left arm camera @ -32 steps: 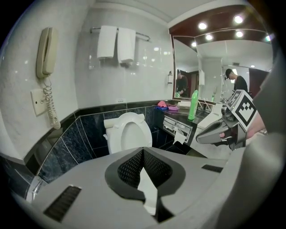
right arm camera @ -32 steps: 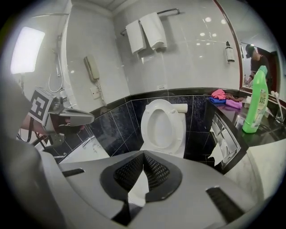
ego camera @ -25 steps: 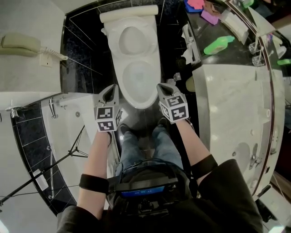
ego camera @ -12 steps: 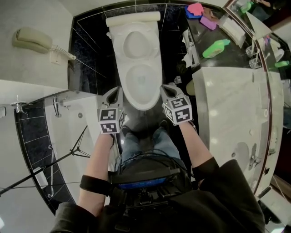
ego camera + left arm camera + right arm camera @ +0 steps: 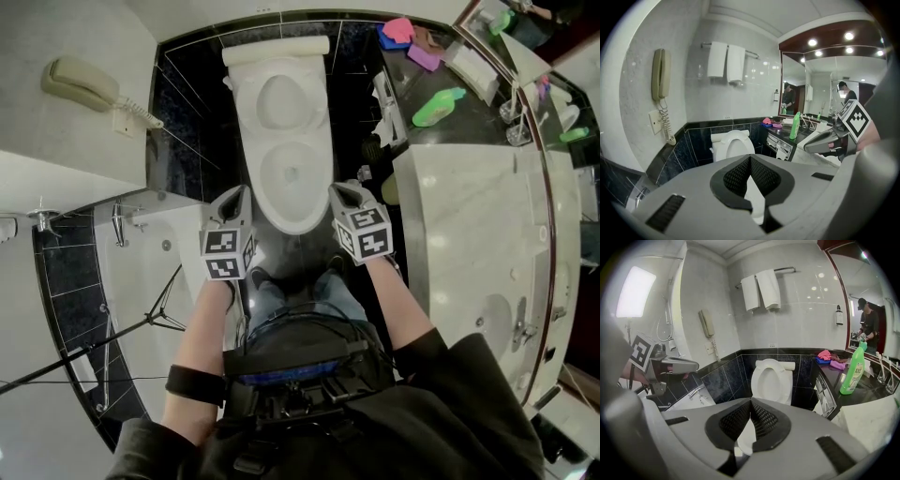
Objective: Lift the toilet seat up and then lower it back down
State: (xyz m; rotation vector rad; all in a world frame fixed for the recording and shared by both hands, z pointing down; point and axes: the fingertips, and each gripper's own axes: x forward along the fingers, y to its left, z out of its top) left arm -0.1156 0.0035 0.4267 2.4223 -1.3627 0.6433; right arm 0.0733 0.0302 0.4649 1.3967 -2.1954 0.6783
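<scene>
The white toilet (image 5: 292,173) stands against the black tiled wall. Its seat (image 5: 281,98) is raised and leans back against the cistern, seen upright in the right gripper view as the seat (image 5: 772,379). My left gripper (image 5: 236,195) hovers at the bowl's front left and is shut with nothing in it. At the front right my right gripper (image 5: 339,190) is also shut and empty. Neither touches the toilet. In their own views the left gripper (image 5: 750,158) and the right gripper (image 5: 751,401) point at the bowl from a short way off.
A marble counter (image 5: 478,216) runs along the right, with a green bottle (image 5: 436,105) and pink cloths (image 5: 403,28) at its far end. A wall phone (image 5: 84,84) hangs at the left. A bathtub rim (image 5: 159,272) and a tripod (image 5: 141,319) stand at the left.
The head view has drifted slightly. Both grippers keep their places either side of the bowl's front, and the seat stays raised.
</scene>
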